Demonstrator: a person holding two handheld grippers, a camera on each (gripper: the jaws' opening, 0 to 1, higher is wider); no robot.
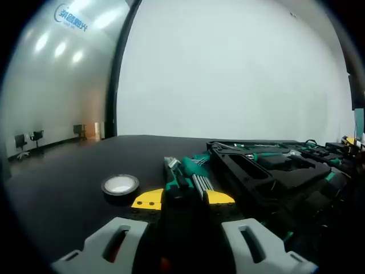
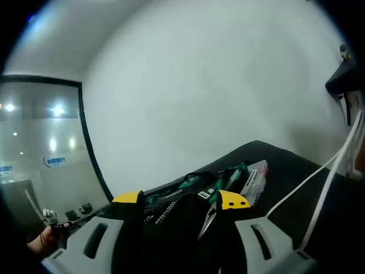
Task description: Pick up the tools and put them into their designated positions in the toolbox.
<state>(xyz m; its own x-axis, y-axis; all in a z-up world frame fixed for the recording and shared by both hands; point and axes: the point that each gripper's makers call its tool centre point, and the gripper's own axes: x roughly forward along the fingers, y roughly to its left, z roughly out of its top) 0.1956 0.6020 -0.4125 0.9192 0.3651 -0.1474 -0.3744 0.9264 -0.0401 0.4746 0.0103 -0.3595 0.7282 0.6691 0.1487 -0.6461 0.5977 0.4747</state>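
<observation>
Looking along the left tool (image 1: 183, 201), I see its yellow-tipped jaws spread apart with nothing between them. Just beyond the tips lies a green-handled tool set (image 1: 193, 173), maybe hex keys and a cutter, on the dark surface (image 1: 68, 188). To the left of it lies a roll of black tape (image 1: 120, 185). To the right of it stands the open black toolbox (image 1: 268, 171), with several green and black tools already in its tray.

In the right gripper view, the right tool (image 2: 181, 201) is also spread and holds nothing. Beyond its tips is the toolbox (image 2: 171, 208), and a pair of needle-nose pliers (image 2: 212, 214) rests there; whether they sit in their slot I cannot tell.

I judge the task partly done: some tools are placed, while the green-handled set and perhaps the tape are left outside.
</observation>
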